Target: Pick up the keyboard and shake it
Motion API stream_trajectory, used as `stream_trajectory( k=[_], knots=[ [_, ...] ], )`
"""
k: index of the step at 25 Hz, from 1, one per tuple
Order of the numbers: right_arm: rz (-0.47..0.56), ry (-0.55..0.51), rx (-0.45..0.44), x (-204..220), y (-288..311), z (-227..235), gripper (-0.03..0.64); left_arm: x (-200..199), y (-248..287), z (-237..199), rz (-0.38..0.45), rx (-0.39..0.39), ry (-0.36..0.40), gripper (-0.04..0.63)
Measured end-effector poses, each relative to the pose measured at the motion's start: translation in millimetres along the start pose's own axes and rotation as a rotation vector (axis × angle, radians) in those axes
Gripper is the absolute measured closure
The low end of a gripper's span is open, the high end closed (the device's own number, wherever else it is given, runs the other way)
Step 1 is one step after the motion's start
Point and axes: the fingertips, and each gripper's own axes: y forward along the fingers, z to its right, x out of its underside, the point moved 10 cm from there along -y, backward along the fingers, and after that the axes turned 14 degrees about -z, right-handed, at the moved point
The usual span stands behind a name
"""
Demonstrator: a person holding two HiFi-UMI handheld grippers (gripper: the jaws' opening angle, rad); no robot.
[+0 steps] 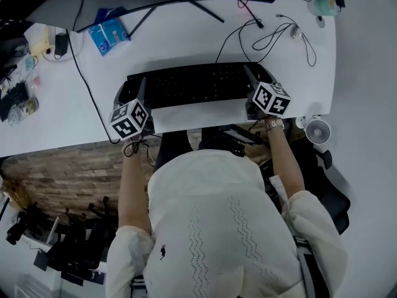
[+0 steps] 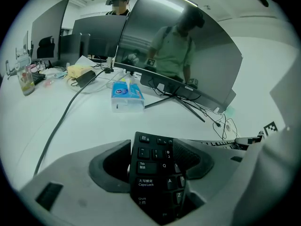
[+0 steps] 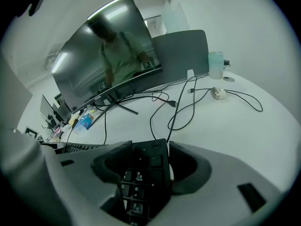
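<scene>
A black keyboard (image 1: 192,84) lies crosswise over the white desk (image 1: 186,36), near its front edge. My left gripper (image 1: 128,97) is shut on the keyboard's left end, and my right gripper (image 1: 253,84) is shut on its right end. In the left gripper view the Tab and Caps Lock end of the keyboard (image 2: 157,173) sits clamped in the left gripper (image 2: 153,161). The right gripper view has the number-pad end of the keyboard (image 3: 141,180) pinched in the right gripper (image 3: 143,164). Whether the keyboard is off the desk I cannot tell.
A curved monitor (image 2: 178,51) on a splayed stand stands behind the keyboard. A blue tissue pack (image 1: 108,35) lies at the back left, loose black cables (image 1: 273,36) at the back right. A small white fan (image 1: 317,130) is by the right edge, bottles (image 1: 18,107) at the far left.
</scene>
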Motion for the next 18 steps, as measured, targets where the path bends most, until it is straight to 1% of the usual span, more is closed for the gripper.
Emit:
stream_trajectory(
  k=[5,11,18],
  knots=[
    [0.006,0.02,0.003,9,5,2,0.385,0,7,-3,-0.006,0.004,0.019,0.331],
    [0.056,0.017,0.004,15,12,0,0.385,-1,11,-8,0.041,0.003,0.052,0.33],
    [0.078,0.004,0.007,10,22,-3,0.385,-4,20,-15,0.063,0.009,0.051,0.33]
  ],
)
